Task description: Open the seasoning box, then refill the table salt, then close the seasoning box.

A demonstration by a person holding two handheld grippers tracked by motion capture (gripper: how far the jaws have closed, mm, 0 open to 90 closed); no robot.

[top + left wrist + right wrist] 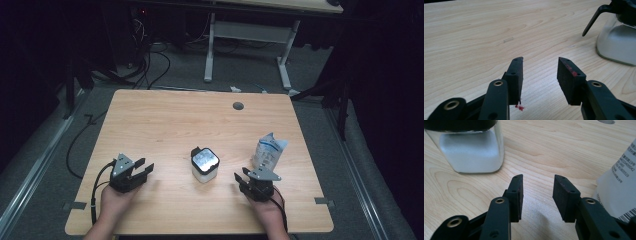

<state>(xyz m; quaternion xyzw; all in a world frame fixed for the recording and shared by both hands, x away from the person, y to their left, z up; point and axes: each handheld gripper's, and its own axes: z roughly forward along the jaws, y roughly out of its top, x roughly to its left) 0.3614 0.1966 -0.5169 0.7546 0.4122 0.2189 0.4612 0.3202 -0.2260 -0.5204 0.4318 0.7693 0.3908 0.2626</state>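
The left gripper (142, 170) rests low over the tabletop (165, 120), held from behind by the person's left hand (116, 205). Its jaws stand partly open and nothing is between them; in the left gripper view there is bare wood in the gap, and a few small red crumbs lie on the wood near the base of one jaw. The right gripper (241, 177) is held the same way by the right hand (267, 210), also with the jaws partly open and empty.

The jar (205, 164) stands upright on the tabletop between the two grippers, apart from both. From the left gripper it is ahead and to the right side of the jaws, well outside the gap. From the right gripper it is ahead and to the left side, nearer but not touching. The jar is of clear glass with rounded corners and a black lid (205, 159) with a shiny top; a black clasp (594, 18) sticks out from the lid. Inside the jar there is a white powder or fine grains, filling most of it.

A white pouch (269, 150) with blue print stands just beside the right gripper, on its right side, and its top looks crumpled. What it contains I cannot tell.
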